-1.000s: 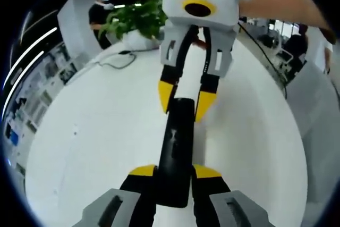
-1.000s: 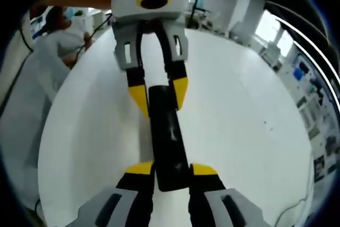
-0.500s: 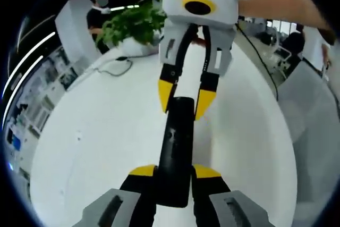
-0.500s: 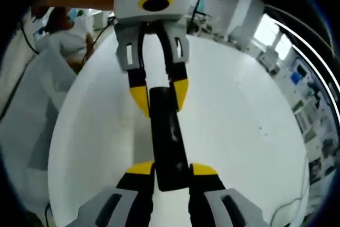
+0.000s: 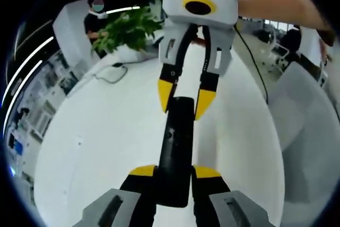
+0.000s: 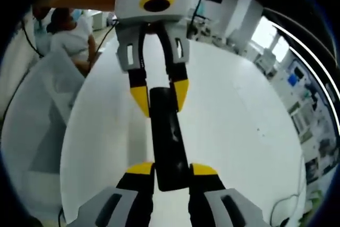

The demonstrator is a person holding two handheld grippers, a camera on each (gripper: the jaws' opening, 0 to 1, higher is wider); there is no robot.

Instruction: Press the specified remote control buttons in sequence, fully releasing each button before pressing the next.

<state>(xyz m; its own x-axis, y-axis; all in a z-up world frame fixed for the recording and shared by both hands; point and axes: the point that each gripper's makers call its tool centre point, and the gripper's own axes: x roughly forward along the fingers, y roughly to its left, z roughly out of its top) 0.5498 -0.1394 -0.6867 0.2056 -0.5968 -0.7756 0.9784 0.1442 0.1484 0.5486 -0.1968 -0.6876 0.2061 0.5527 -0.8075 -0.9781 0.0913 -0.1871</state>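
Here, in the left gripper view, I had the left gripper (image 5: 174,176) clamped on the near end of the black remote control (image 5: 176,150), its yellow-tipped jaws pressed against both sides at the bottom centre of the frame; the remote ran straight up the middle of the picture, and its far end sat between the yellow tips of the right gripper (image 5: 184,97), which reached down from the top centre and held that end as well; a bare forearm (image 5: 279,5) stretched to the upper right behind it. Below lay the white round table (image 5: 101,131); a green plant (image 5: 130,25) stood at the upper left. In the right gripper view the arrangement mirrored itself: the right gripper (image 6: 172,176) gripped the near end at the bottom centre, the left gripper (image 6: 158,95) closed on the far end above.
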